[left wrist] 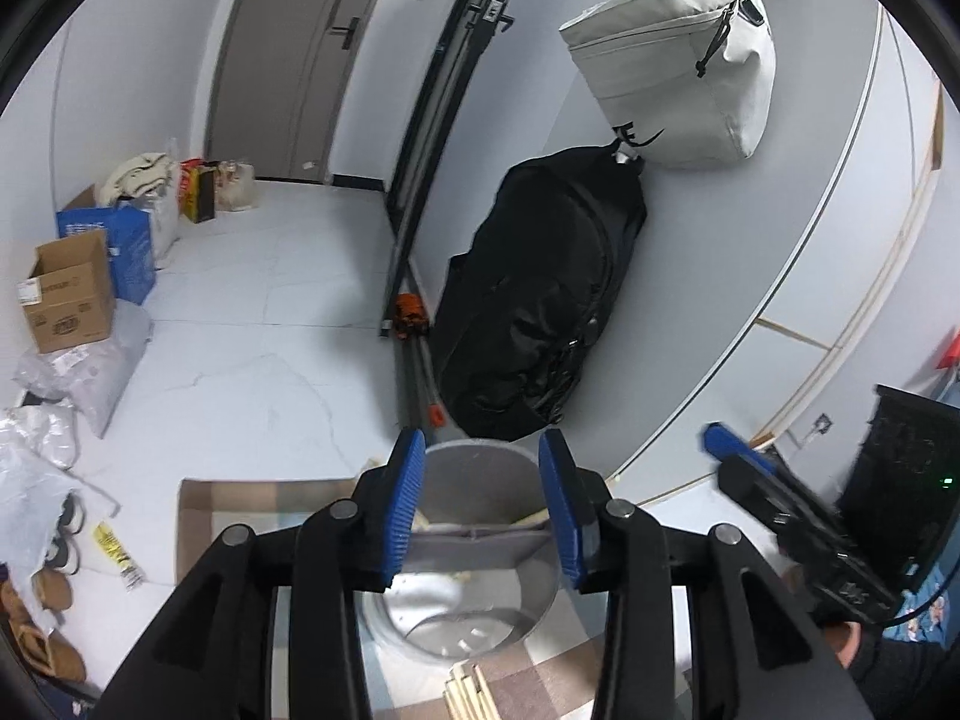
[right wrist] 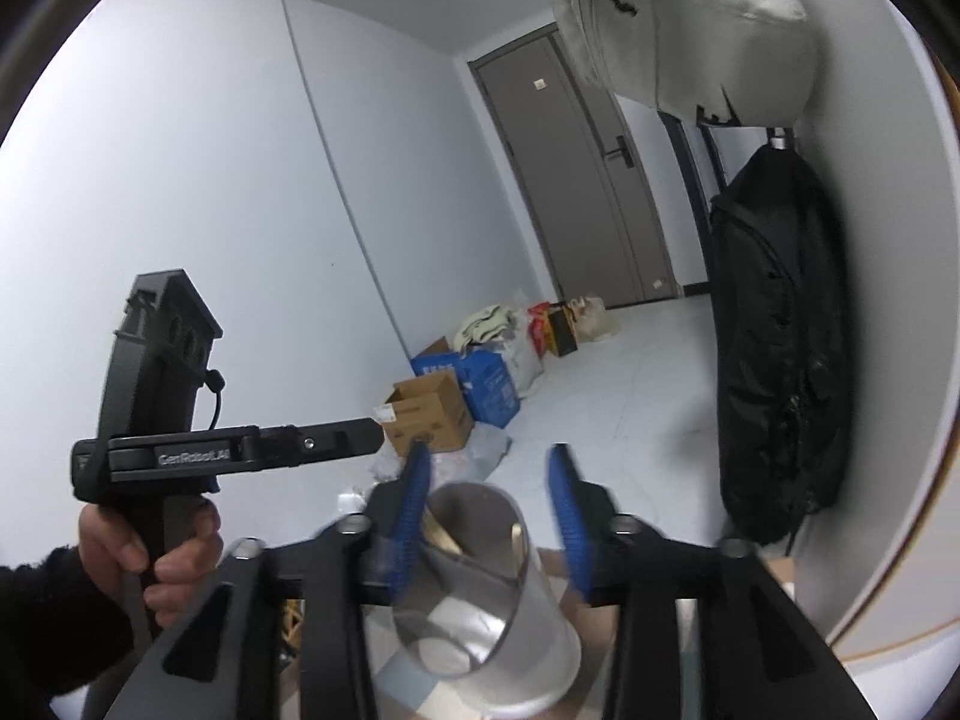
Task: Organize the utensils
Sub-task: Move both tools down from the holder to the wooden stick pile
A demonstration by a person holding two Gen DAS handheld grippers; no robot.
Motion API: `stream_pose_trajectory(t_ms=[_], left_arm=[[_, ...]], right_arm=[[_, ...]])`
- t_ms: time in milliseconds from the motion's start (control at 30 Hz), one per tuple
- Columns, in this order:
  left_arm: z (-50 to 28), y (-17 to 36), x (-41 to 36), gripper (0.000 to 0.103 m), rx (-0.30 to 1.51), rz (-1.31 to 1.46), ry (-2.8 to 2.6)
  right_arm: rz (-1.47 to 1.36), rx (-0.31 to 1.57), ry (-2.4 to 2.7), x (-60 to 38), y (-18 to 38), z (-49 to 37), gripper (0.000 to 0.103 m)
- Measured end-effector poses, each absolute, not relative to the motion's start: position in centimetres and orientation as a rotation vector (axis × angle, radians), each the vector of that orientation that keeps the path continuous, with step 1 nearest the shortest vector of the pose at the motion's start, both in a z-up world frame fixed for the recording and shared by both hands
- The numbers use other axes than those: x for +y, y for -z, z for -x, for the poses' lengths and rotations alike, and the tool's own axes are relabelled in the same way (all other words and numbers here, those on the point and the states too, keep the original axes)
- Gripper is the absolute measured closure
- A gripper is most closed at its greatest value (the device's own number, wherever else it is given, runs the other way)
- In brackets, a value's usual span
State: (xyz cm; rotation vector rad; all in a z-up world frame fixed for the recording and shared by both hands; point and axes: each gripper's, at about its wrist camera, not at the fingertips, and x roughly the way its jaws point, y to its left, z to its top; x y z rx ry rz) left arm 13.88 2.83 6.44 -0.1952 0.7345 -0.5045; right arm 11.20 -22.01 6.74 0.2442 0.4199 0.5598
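Note:
A shiny metal cylinder holder [left wrist: 474,546] stands on a checked cloth [left wrist: 252,516]; it also shows in the right wrist view [right wrist: 480,588]. A grey divider and pale utensil ends sit inside it. My left gripper [left wrist: 480,510] is open above it, blue pads [left wrist: 403,510] either side of the rim without touching. My right gripper [right wrist: 489,522] is open too, hovering over the same holder; it appears at the right in the left wrist view [left wrist: 738,456]. Pale wooden sticks [left wrist: 471,690] lie on the cloth in front of the holder.
A black bag [left wrist: 540,312] and a white bag [left wrist: 678,66] hang on the wall behind. Cardboard boxes [left wrist: 66,294] and plastic bags [left wrist: 78,366] sit on the tiled floor at left. A dark device [left wrist: 900,480] stands at right.

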Motion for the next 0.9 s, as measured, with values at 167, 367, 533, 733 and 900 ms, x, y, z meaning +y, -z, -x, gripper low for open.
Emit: stream_pose_trajectory(t_ms=[167,367,533,733,900], left_arm=[[-11.6,-5.8,2.8,0.056,0.719,0.167,0.426],[-9.5,-4.4,2.8,0.054,0.745,0.162,0.359],[-7.4,-4.1,2.6,0.037,0.704,0.138,0.3],[-5.7,-2.9,2.1,0.028,0.673,0.096,0.252],[-5.2,-1.0,2.3,0.027,0.698,0.115,0.225]], right_arm=[[-0.216,0.452,-0.553,-22.5,-6.4,-9.0,0.033],[-0.224,0.494,-0.551,-22.6,-5.0,-6.5,0.023],[-0.215,0.505,-0.55,-22.3,-4.3,-5.1,0.015],[-0.206,0.513,-0.552,-21.9,-3.6,-3.7,0.004],[-0.21,0.545,-0.541,-21.6,-2.9,-3.2,0.0]])
